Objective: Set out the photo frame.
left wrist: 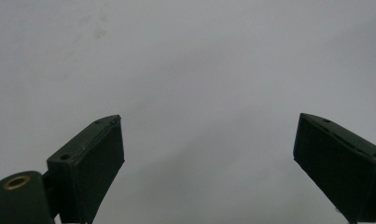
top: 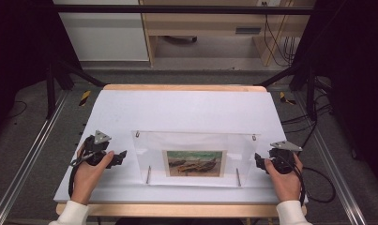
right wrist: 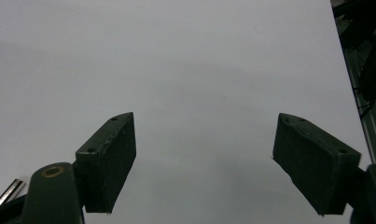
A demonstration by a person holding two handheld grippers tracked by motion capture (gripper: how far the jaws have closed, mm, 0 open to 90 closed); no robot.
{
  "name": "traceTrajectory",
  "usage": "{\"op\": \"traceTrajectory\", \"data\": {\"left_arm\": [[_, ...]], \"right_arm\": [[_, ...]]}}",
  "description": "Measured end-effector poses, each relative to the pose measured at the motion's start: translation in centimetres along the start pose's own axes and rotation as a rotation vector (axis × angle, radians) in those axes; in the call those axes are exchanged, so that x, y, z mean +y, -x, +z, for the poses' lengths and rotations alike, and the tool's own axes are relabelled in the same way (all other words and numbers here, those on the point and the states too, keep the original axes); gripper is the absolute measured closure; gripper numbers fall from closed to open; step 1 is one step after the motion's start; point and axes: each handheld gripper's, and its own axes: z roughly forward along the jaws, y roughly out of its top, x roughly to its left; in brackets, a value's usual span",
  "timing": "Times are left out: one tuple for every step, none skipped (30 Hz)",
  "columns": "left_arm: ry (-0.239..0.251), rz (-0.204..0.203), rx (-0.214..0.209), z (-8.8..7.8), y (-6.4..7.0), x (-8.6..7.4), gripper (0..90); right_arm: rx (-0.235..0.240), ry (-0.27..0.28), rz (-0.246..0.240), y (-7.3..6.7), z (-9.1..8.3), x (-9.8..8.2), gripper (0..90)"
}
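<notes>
A clear acrylic picture frame lies flat on the white table cover, with a painting of boats under its lower middle. Small metal fittings sit at its far corners, and two thin metal rods lie along its near part. My left gripper rests just left of the frame, held in a hand, jaws pointing at it. In the left gripper view the left gripper stands open over bare white surface. My right gripper sits at the frame's right edge. Seen from its own camera, the right gripper is open with nothing between its jaws.
A metal rod end shows at the lower left of the right gripper view. The table's wooden edge runs along the near side. Dark frame legs and cables stand off the table on both sides.
</notes>
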Motion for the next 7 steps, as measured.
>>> {"op": "traceTrajectory", "data": {"left_arm": [[-0.002, -0.001, 0.012, 0.0, -0.1, -0.3, 8.0], [-0.003, -0.003, 0.026, -0.1, -0.3, -0.5, 8.0], [-0.006, -0.004, 0.037, -0.1, -0.4, -0.8, 8.0], [-0.006, -0.005, 0.045, -0.1, -0.5, -1.0, 7.9], [-0.005, -0.008, 0.046, -0.2, -0.6, -1.2, 7.9], [-0.003, -0.009, 0.049, -0.2, -0.7, -1.3, 7.9], [-0.003, -0.007, 0.052, -0.2, -0.7, -1.4, 7.9]], "right_arm": [[0.001, 0.001, 0.002, 0.0, 0.0, -0.2, 22.0], [0.002, 0.007, 0.000, 0.0, 0.0, -0.3, 22.0], [-0.001, 0.008, -0.008, -0.1, -0.1, -0.4, 21.9], [-0.007, 0.008, -0.021, -0.1, -0.1, -0.5, 21.9], [-0.015, 0.006, -0.029, -0.2, -0.1, -0.6, 21.8], [-0.013, 0.007, -0.024, -0.3, -0.2, -0.7, 21.8], [-0.012, 0.009, -0.034, -0.3, -0.2, -0.8, 21.8]]}}
